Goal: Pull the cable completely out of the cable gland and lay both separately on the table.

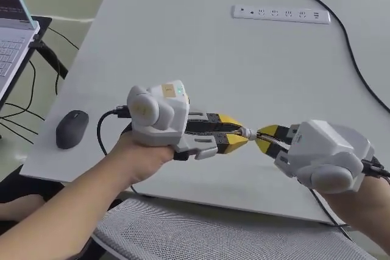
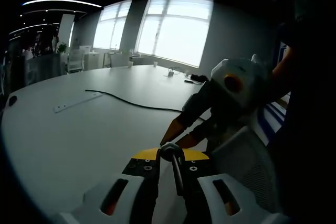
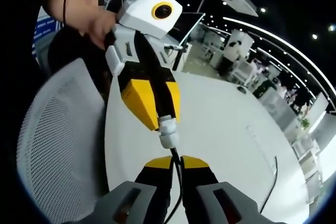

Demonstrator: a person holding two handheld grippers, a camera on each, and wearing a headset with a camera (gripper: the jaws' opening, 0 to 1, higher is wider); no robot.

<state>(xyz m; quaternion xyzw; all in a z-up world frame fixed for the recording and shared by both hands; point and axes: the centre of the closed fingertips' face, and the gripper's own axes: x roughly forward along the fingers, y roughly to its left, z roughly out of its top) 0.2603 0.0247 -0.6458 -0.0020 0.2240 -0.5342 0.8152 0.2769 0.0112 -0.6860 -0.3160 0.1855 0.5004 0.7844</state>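
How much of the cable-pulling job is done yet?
Done: both parts are gripped. The left gripper is shut on the cable gland, the right gripper on the cable. Still to do: the cable is not out yet, and neither lies on the table.

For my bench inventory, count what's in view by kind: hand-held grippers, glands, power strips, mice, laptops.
Hand-held grippers: 2 (left hand-held gripper, right hand-held gripper)
Gland: 1
Power strip: 1
Mouse: 1
Laptop: 1
Total: 6
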